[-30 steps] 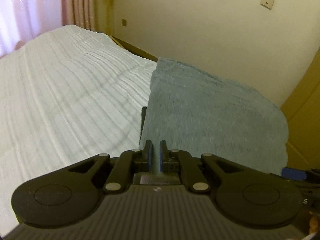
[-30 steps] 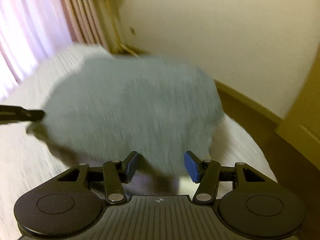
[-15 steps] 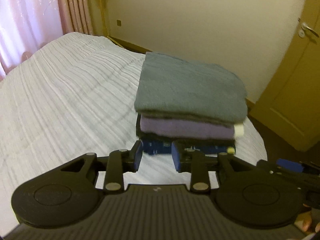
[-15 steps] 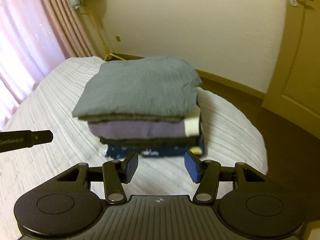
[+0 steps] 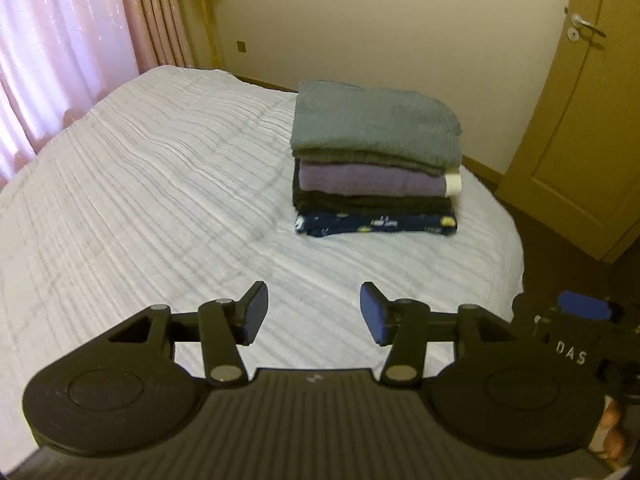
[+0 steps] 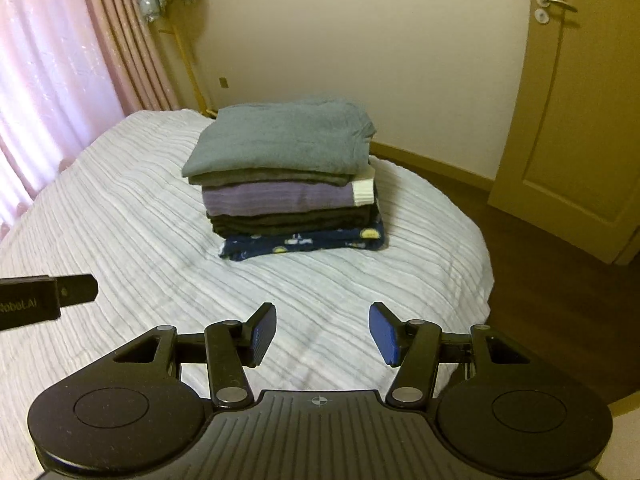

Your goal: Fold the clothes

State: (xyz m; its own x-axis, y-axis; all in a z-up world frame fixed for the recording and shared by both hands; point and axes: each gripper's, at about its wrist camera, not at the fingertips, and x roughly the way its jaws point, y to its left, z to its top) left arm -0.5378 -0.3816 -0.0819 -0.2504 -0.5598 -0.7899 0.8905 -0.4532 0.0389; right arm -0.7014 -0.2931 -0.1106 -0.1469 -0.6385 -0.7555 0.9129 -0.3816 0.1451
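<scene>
A stack of folded clothes sits on the white bed (image 5: 160, 200), near its far right corner. A grey-blue folded garment (image 5: 372, 124) lies on top, over a purple one (image 5: 372, 178), a dark one and a navy patterned one (image 5: 376, 225). The stack also shows in the right wrist view, with the grey-blue garment (image 6: 280, 140) on top. My left gripper (image 5: 314, 312) is open and empty, held back from the stack above the bedspread. My right gripper (image 6: 322, 334) is open and empty too. Part of the right gripper (image 5: 580, 332) shows at the left wrist view's right edge.
The bed (image 6: 120, 220) carries a ribbed white cover. Pink curtains (image 6: 60, 60) hang at the left. A yellow-brown door (image 6: 568, 100) stands at the right, with brown floor (image 6: 520, 280) beside the bed. A cream wall (image 5: 380, 20) lies behind.
My left gripper let go of the grey-blue garment and opened. Both grippers pulled back from the stack, which now appears farther away.
</scene>
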